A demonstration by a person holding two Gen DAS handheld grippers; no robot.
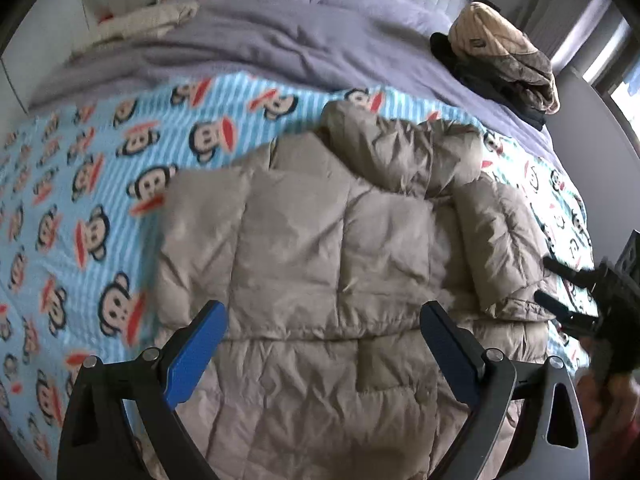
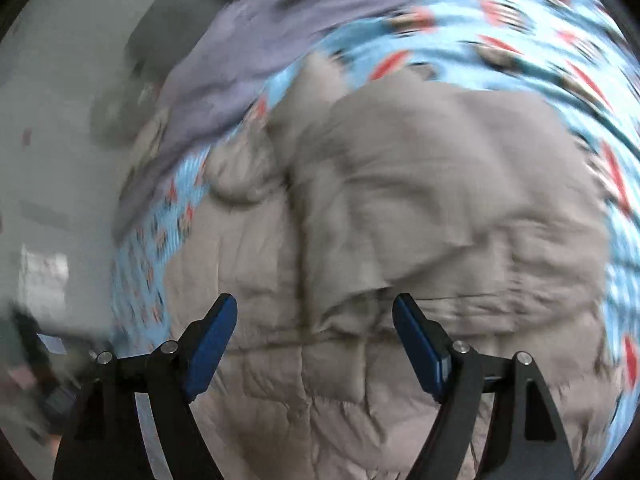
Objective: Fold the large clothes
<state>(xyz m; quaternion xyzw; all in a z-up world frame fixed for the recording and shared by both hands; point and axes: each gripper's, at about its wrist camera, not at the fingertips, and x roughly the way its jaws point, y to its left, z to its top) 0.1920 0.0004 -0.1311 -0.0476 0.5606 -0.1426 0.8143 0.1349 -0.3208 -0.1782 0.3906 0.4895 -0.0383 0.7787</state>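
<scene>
A large taupe quilted puffer jacket (image 1: 320, 248) lies spread on a bed, its hood (image 1: 384, 148) bunched toward the far side. My left gripper (image 1: 322, 312) is open above the jacket's lower part, nothing between its blue pads. The right gripper shows at the right edge of the left wrist view (image 1: 556, 284), beside the jacket's right sleeve (image 1: 500, 240). In the blurred right wrist view the jacket (image 2: 400, 220) fills the middle, and my right gripper (image 2: 314, 304) is open above it, holding nothing.
The jacket rests on a light-blue monkey-print sheet (image 1: 80, 200). A lavender duvet (image 1: 280, 40) lies beyond it, with a pile of folded clothes (image 1: 504, 56) at the far right. The bed edge and floor (image 2: 60, 160) are at the left of the right wrist view.
</scene>
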